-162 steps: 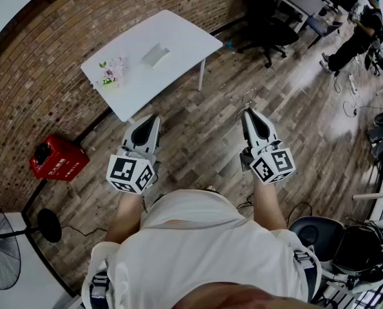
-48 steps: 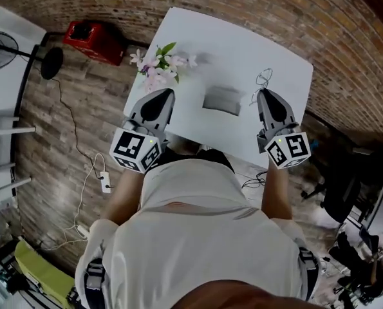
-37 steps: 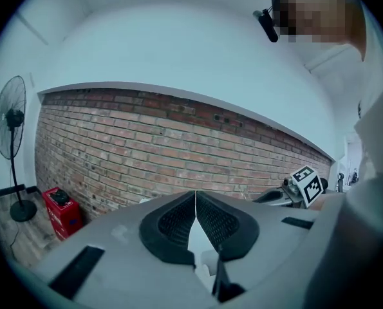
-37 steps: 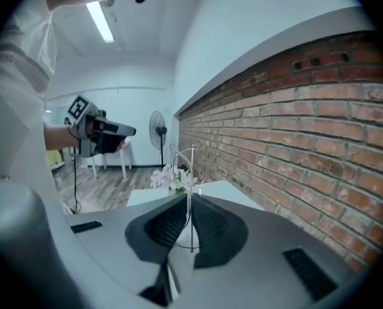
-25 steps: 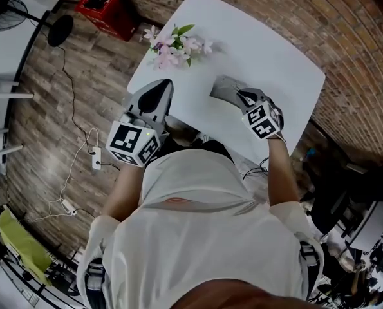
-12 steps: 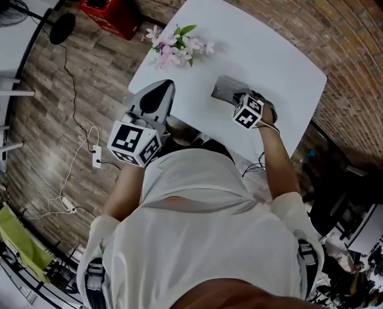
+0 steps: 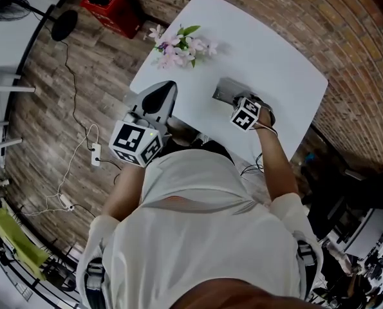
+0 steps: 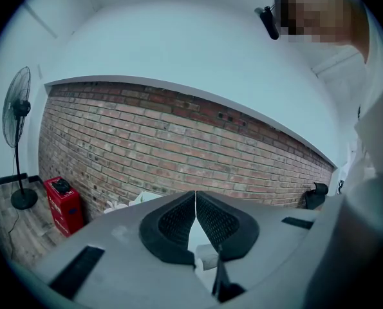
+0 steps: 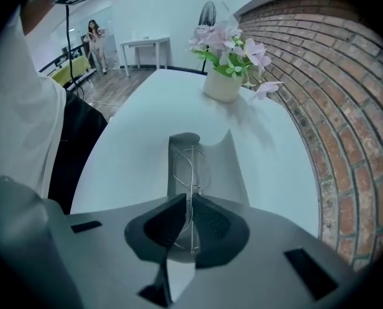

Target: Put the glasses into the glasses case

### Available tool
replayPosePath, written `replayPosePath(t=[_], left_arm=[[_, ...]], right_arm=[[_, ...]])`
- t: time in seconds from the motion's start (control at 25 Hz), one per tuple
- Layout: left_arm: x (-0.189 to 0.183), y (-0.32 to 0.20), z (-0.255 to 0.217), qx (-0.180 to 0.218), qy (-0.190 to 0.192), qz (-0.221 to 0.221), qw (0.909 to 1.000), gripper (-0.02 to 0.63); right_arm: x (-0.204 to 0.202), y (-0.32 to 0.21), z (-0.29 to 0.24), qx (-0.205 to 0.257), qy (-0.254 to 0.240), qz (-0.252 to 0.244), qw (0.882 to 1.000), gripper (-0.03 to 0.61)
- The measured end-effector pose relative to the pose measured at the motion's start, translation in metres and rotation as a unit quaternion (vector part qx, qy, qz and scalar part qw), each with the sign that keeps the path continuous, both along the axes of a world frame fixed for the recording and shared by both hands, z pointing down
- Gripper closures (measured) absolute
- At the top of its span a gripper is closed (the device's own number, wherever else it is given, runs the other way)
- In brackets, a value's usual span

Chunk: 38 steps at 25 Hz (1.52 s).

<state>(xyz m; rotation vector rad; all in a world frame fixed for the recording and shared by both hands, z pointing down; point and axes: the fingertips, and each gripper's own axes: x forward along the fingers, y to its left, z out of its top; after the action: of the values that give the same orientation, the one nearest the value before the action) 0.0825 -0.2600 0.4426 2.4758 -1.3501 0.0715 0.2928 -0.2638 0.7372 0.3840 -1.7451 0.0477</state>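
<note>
A: Entry one, nearest the rectangular white table's (image 7: 275,50) front edge?
B: Left gripper (image 7: 163,90), with a black-and-white marker cube (image 7: 134,145) at its rear. Jaws pressed together on nothing, held level at that edge.
A: Over the table?
B: Right gripper (image 9: 190,201), wrist turned inward, clamped on the thin wire-frame glasses (image 9: 190,163). They stand on edge over the open grey glasses case (image 9: 224,166) at the table's middle.
A: Farther?
B: Pink flowers in a white pot (image 9: 223,82) on the table's far side. Red box (image 7: 111,8) on the floor beyond, print too small to read.

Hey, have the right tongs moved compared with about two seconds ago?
Yes. The right tongs, shut on the glasses, have swung leftward in the head view, from beside the glasses case to over it.
</note>
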Motion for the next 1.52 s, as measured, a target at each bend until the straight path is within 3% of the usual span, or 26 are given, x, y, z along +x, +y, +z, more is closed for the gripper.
replayPosePath(t=[0.16, 0.28, 0.44, 0.52, 0.72, 0.88, 1.08, 1.2, 1.52], left_arm=[[0.001, 0.001, -0.002, 0.001, 0.000, 0.005, 1.0000, 0.595], [0.004, -0.001, -0.004, 0.003, 0.000, 0.010, 0.9999, 0.595], [0.006, -0.001, -0.010, 0.012, 0.000, 0.016, 0.9998, 0.595], [0.007, -0.002, -0.013, 0.017, 0.000, 0.019, 0.9997, 0.595], [0.009, -0.010, -0.027, 0.038, 0.002, 0.027, 0.9989, 0.595], [0.019, -0.011, -0.043, 0.060, -0.001, 0.037, 0.9975, 0.595], [0.030, -0.010, -0.056, 0.085, -0.009, 0.044, 0.9953, 0.595], [0.035, -0.011, -0.062, 0.095, -0.012, 0.048, 0.9943, 0.595], [0.044, -0.014, -0.073, 0.110, -0.017, 0.052, 0.9924, 0.595]], right_arm=[[0.000, 0.001, -0.008, -0.003, -0.014, 0.019, 1.000, 0.437], [0.000, -0.002, -0.022, 0.010, -0.036, 0.031, 0.999, 0.436], [-0.006, -0.013, -0.075, 0.053, -0.123, 0.085, 0.987, 0.452], [-0.010, -0.022, -0.118, 0.080, -0.199, 0.134, 0.968, 0.472], [-0.007, -0.043, -0.234, 0.160, -0.368, 0.229, 0.887, 0.524], [0.000, -0.037, -0.309, 0.220, -0.451, 0.244, 0.830, 0.528], [0.008, -0.019, -0.381, 0.297, -0.508, 0.230, 0.775, 0.528], [0.020, -0.010, -0.393, 0.326, -0.510, 0.240, 0.759, 0.528], [0.037, 0.000, -0.376, 0.324, -0.494, 0.268, 0.761, 0.528]])
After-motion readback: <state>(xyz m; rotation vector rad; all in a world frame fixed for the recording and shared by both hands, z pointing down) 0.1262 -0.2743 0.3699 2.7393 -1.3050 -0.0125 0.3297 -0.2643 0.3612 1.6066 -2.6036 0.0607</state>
